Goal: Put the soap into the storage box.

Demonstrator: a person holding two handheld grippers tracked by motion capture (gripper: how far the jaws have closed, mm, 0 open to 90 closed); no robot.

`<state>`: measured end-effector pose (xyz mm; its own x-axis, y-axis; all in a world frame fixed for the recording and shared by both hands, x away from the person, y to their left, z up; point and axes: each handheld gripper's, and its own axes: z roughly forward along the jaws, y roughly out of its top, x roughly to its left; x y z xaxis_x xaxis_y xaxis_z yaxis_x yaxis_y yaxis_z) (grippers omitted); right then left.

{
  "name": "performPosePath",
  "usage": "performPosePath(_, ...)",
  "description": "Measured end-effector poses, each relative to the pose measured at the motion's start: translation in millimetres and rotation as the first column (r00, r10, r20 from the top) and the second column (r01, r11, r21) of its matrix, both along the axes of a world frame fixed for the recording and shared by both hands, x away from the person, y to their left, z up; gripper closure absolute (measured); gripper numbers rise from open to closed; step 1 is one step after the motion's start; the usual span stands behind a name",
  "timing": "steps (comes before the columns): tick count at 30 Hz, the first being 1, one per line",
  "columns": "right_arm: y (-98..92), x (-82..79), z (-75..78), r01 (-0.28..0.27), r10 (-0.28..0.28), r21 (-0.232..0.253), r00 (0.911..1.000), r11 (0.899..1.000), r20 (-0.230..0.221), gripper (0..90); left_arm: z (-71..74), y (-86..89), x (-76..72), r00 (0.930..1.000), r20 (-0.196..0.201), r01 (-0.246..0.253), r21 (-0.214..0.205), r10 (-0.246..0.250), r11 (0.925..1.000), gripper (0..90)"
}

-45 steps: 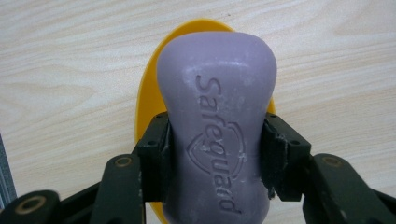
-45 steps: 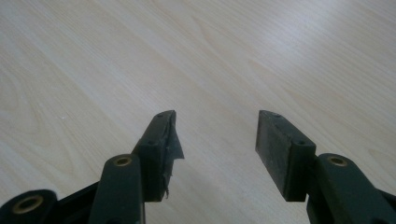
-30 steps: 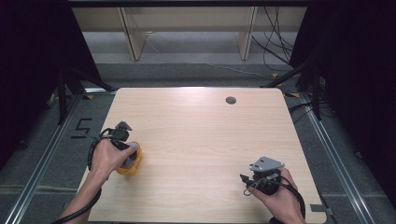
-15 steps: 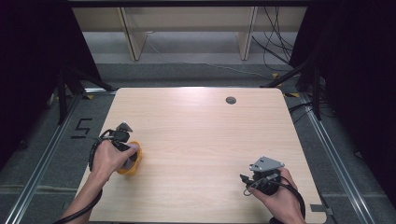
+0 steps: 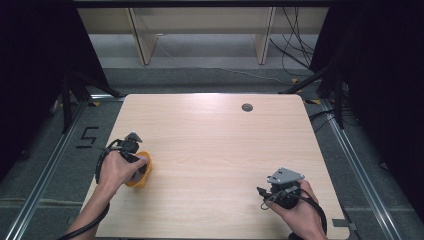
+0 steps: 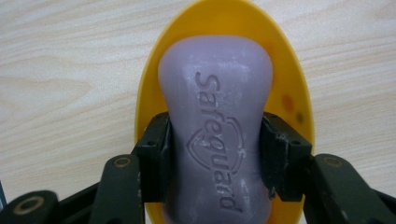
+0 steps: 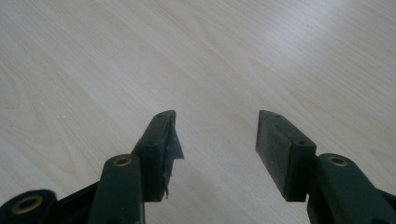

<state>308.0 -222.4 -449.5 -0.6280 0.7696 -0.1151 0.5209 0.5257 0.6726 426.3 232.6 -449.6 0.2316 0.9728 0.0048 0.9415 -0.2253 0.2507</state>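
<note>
Jaws of the left gripper (image 6: 215,154) sit on either flank of a pale purple, waisted bar of soap (image 6: 215,126) stamped "Safeguard", their pads against its narrow middle; they have just been opening a little, with the bar between them, and from this close angle the pads seem to press it. That soap lies in a yellow oval plastic dish (image 6: 285,88), which rests on the light wooden bench (image 5: 215,150) near its left edge, under the left hand (image 5: 116,170). Over the bench's right front corner, the right gripper (image 7: 217,135) has its jaws standing apart with nothing between them, bare wood beneath.
</note>
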Motion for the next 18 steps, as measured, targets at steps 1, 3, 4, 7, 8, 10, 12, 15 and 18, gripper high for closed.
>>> performPosePath(1,0.1,-0.1,0.0,0.000,0.000,0.001,1.0000,1.000,0.000,48.2,0.0,0.1,-0.1,1.0000,0.003,0.005,0.000,-0.005,1.0000,48.2)
performPosePath(3,0.0,-0.1,0.0,0.001,-0.001,0.000,1.0000,1.000,-0.001,48.2,0.7,0.0,-0.9,0.9999,0.007,0.010,-0.006,-0.010,0.9999,47.3)
performPosePath(4,-0.1,0.0,-0.1,0.001,-0.001,-0.001,1.0000,1.000,0.000,48.2,2.1,0.7,-1.6,0.9995,0.023,0.022,-0.002,-0.022,0.9998,46.4)
performPosePath(7,0.2,-0.1,0.0,0.001,-0.001,0.000,1.0000,1.000,-0.001,48.2,11.2,1.4,-4.0,0.9978,0.064,0.020,-0.015,-0.019,0.9997,42.2)
performPosePath(8,-0.6,0.7,0.3,-0.007,0.007,-0.008,1.0000,1.000,0.007,48.2,14.7,1.6,-4.8,0.9972,0.071,0.023,-0.014,-0.022,0.9996,40.9)
performPosePath(10,-0.3,0.4,0.2,-0.004,0.004,-0.005,1.0000,1.000,0.005,48.2,20.7,2.0,-8.1,0.9935,0.109,0.034,-0.012,-0.033,0.9993,39.7)
performPosePath(12,0.3,-0.4,0.0,0.003,-0.003,0.002,1.0000,1.000,-0.002,48.2,24.9,1.4,-12.4,0.9890,0.148,0.013,-0.036,-0.007,0.9993,39.2)
performPosePath(15,-0.6,0.8,0.2,-0.007,0.007,-0.008,1.0000,1.000,0.007,48.2,33.6,1.9,-18.6,0.9839,0.179,0.018,-0.047,-0.009,0.9987,39.1)
performPosePath(18,-0.6,0.9,0.2,-0.007,0.007,-0.008,1.0000,1.000,0.007,48.2,40.7,4.6,-24.1,0.9697,0.235,0.075,-0.036,-0.065,0.9965,37.9)
